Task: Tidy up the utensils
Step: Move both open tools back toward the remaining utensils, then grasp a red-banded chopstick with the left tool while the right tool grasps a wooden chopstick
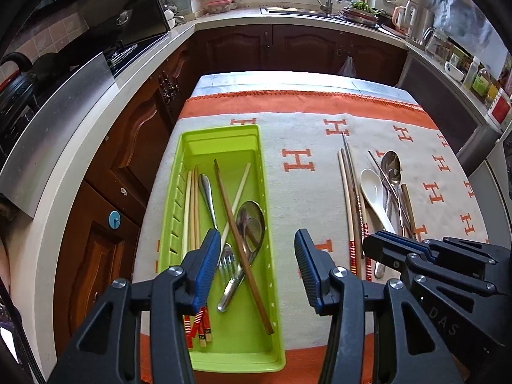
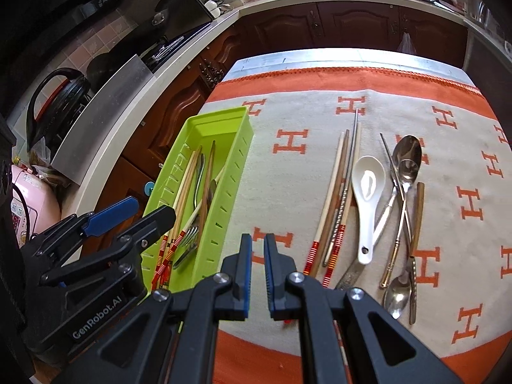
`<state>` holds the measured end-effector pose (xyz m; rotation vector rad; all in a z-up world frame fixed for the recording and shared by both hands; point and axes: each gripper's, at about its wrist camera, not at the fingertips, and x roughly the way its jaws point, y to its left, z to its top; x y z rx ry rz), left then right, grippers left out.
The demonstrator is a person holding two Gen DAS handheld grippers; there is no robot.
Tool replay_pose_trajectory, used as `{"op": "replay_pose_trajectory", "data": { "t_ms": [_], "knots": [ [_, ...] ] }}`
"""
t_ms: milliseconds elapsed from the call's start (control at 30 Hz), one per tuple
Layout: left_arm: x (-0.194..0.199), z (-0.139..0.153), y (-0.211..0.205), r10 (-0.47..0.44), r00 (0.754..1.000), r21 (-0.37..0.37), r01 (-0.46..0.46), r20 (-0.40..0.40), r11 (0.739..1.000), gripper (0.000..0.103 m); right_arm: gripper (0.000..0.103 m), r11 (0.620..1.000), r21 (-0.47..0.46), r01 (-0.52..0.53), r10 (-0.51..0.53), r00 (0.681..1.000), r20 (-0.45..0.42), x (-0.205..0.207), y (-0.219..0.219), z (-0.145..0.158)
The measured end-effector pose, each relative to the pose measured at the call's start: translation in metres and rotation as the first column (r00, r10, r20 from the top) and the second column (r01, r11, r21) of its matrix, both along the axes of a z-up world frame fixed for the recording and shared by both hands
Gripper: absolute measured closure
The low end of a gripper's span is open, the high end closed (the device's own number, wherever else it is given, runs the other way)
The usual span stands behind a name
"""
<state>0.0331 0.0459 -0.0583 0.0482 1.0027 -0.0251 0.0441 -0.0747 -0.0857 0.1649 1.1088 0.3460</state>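
Observation:
A green utensil tray (image 1: 220,134) (image 2: 217,118) lies on the left of the cloth. It holds several chopsticks, a metal fork (image 1: 228,262), a large metal spoon (image 1: 252,220) and a brown chopstick laid across them. My left gripper (image 1: 256,233) (image 2: 134,212) hovers open above the tray's near half, nothing between its fingers. To the right lie loose chopsticks (image 1: 347,192) (image 2: 336,192), a white ceramic spoon (image 1: 372,185) (image 2: 368,182) and metal spoons (image 1: 392,163) (image 2: 406,156). My right gripper (image 2: 257,238) (image 1: 372,243) hangs shut and empty over the cloth between the tray and the loose chopsticks.
The table wears a grey cloth with orange H marks and orange borders (image 1: 297,102) (image 2: 352,76). Dark wooden cabinets and a white counter with a stove (image 1: 128,51) and sink (image 1: 307,11) surround it. A pink appliance (image 2: 28,204) stands at the left.

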Motion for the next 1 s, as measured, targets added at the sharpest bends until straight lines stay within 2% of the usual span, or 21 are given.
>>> {"op": "replay_pose_trajectory", "data": {
  "t_ms": [300, 533, 800, 833, 1000],
  "knots": [
    [0.006, 0.002, -0.043, -0.056, 0.998, 0.041, 0.056, -0.007, 0.998, 0.053, 0.095, 0.997, 0.025, 0.074, -0.075, 0.997, 0.009, -0.004, -0.048, -0.001],
    [0.022, -0.011, -0.064, -0.081, 0.995, 0.030, 0.083, -0.054, 0.996, 0.053, 0.095, 0.990, 0.017, 0.142, -0.142, 0.990, 0.003, -0.002, -0.092, -0.011],
    [0.050, -0.042, -0.084, -0.120, 0.983, -0.063, 0.112, -0.140, 0.992, 0.053, 0.096, 0.972, 0.039, 0.233, -0.232, 0.972, -0.036, 0.011, -0.145, -0.037],
    [0.054, -0.046, -0.086, -0.124, 0.981, -0.072, 0.115, -0.149, 0.991, 0.054, 0.096, 0.971, 0.044, 0.235, -0.233, 0.972, -0.038, 0.013, -0.149, -0.040],
    [0.068, -0.069, -0.098, -0.156, 0.968, -0.114, 0.136, -0.197, 0.984, 0.073, 0.096, 0.973, 0.054, 0.222, -0.220, 0.974, -0.048, 0.024, -0.159, -0.052]
  ]
}}
